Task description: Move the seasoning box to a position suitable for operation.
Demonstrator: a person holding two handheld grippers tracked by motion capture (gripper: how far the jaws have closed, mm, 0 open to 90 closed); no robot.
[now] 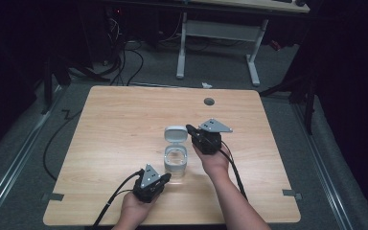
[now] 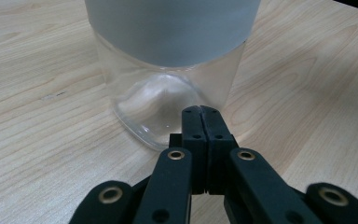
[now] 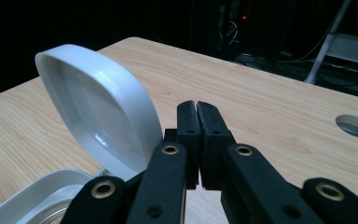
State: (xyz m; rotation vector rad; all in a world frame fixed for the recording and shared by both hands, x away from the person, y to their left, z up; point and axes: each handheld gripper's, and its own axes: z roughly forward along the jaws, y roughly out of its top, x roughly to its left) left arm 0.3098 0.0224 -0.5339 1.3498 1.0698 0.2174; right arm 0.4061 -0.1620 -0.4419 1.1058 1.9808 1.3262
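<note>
A clear container point(image 1: 175, 164) with a grey collar stands near the middle of the wooden table point(image 1: 124, 120). Its hinged white lid point(image 1: 176, 133) is flipped open and stands up behind it. My left gripper point(image 1: 166, 178) is shut with nothing in it, its tips right at the container's clear base point(image 2: 163, 98). My right gripper point(image 1: 189, 128) is also shut and empty. It sits just right of the raised lid point(image 3: 100, 109), whose hollow inside shows in the right gripper view. The container's rim point(image 3: 32, 196) shows at the bottom left there.
A round cable hole point(image 1: 209, 101) is set in the table's far right part point(image 3: 356, 126). Beyond the table stand a white desk frame point(image 1: 220, 33) and loose cables on the floor point(image 1: 124, 57). Each gripper trails a black cable toward the table's near edge.
</note>
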